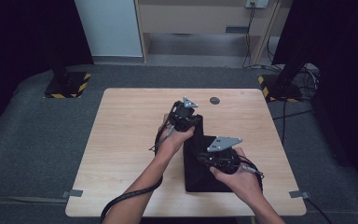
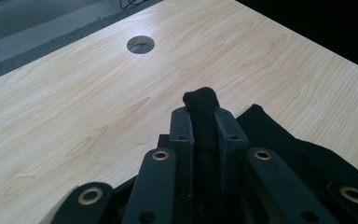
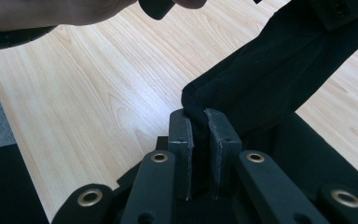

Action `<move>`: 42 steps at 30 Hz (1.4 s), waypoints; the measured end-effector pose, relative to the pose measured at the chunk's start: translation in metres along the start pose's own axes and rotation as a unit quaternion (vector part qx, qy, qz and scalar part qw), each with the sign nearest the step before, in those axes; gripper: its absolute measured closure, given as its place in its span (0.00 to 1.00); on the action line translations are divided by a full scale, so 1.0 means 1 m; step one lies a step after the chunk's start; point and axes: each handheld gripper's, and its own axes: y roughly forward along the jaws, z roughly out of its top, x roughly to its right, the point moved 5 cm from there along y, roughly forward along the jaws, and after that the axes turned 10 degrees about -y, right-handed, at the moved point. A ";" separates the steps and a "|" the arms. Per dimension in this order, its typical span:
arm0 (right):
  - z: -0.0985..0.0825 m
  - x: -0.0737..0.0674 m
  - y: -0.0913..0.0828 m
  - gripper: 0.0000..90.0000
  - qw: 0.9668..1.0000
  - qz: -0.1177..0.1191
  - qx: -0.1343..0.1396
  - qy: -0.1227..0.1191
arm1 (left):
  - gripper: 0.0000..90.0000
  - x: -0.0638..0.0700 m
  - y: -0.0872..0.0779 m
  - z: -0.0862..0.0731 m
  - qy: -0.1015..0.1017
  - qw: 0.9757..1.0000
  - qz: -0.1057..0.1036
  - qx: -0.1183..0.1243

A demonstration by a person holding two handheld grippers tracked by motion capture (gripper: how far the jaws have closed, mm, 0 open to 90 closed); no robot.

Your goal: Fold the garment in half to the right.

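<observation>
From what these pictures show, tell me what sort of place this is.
Probably a recording studio or lab set up for filming handling work, not a home. A bare wooden table stands on grey carpet, flanked by black stands with hazard-striped bases, dark curtains, and loose cables.

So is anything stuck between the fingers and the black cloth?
No. Both grippers already pinch the black cloth directly: the left gripper is shut on a bunched edge, and the right gripper is shut on a fold. Nothing visible sits between them on the light wooden table.
</observation>
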 end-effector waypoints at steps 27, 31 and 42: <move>-0.028 0.012 -0.004 0.90 1.000 -0.014 -0.016 0.023 | 0.89 0.011 0.024 -0.002 -0.018 1.000 -0.019 -0.001; -0.029 0.013 -0.004 0.90 0.999 -0.016 -0.018 0.023 | 0.88 0.012 0.026 -0.003 -0.017 1.000 -0.021 -0.002; -0.033 0.012 -0.002 0.90 0.999 -0.018 -0.020 0.026 | 0.88 0.015 0.031 -0.004 -0.016 1.000 -0.023 -0.009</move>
